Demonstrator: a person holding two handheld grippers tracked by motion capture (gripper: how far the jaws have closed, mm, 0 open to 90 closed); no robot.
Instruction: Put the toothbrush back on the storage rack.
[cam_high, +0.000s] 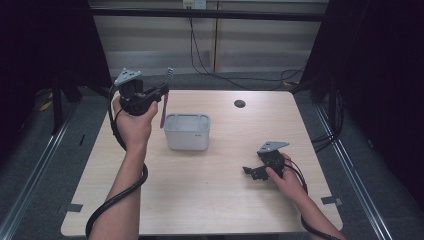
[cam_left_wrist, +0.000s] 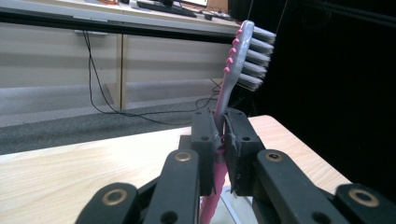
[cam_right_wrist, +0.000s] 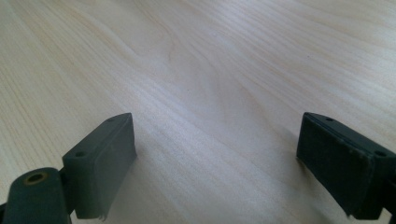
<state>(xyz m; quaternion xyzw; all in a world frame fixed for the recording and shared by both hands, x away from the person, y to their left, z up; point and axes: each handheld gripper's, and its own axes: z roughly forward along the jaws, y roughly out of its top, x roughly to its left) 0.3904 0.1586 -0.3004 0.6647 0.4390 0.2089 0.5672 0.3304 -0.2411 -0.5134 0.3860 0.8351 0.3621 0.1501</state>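
Note:
A pink and grey toothbrush (cam_high: 164, 104) stands upright, held above the table's far left, bristle head up. My left gripper (cam_high: 161, 93) is shut on its handle, just left of a white tub (cam_high: 187, 131). In the left gripper view the jaws pinch the toothbrush (cam_left_wrist: 233, 70) at mid handle, and my left gripper (cam_left_wrist: 222, 140) points level over the table. My right gripper (cam_high: 250, 172) rests low on the table at the right front, jaws wide apart. In the right gripper view my right gripper (cam_right_wrist: 217, 158) has nothing between its pads, just bare wood.
The light wooden table (cam_high: 215, 200) has a round dark hole (cam_high: 239, 104) near its far edge. Cables (cam_high: 235, 75) trail on the floor behind it. Dark curtains flank both sides, and metal rails run along the floor.

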